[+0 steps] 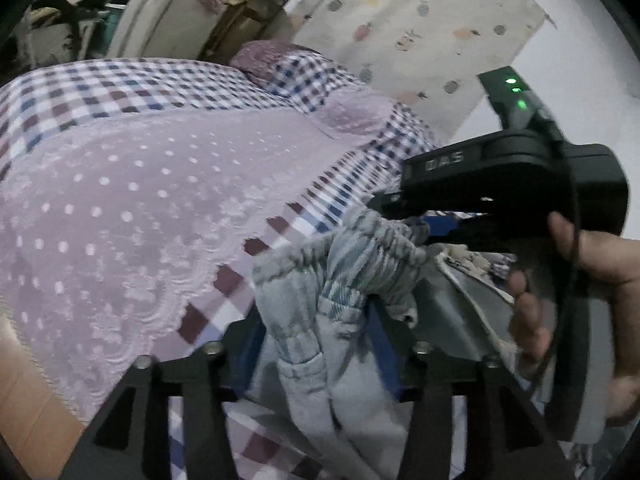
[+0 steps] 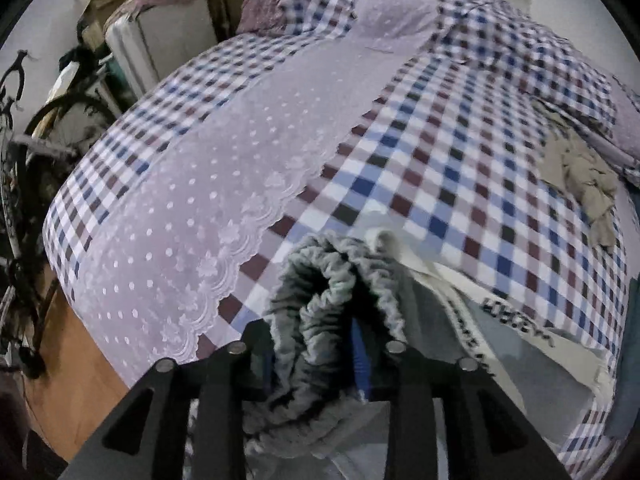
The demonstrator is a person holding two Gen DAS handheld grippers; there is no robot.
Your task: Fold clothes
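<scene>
A grey garment with a ribbed elastic waistband [image 1: 352, 264] hangs bunched between both grippers above a bed. My left gripper [image 1: 320, 344] is shut on the waistband, with cloth draped down over its fingers. My right gripper [image 2: 316, 344] is shut on the same grey waistband [image 2: 332, 280]; the rest of the garment, with white trim and dark lettering [image 2: 516, 320], trails to the right onto the bed. The right gripper's black body [image 1: 516, 184], held by a hand [image 1: 592, 280], shows in the left wrist view just right of the left one.
The bed has a checked sheet [image 2: 460, 168] and a pink dotted lace-edged cover [image 2: 192, 200]. A crumpled beige garment [image 2: 588, 184] lies at the right. A bicycle [image 2: 24, 160], a suitcase [image 2: 160, 36] and boxes stand beyond the bed's left side. Wooden floor [image 2: 80, 368] lies below.
</scene>
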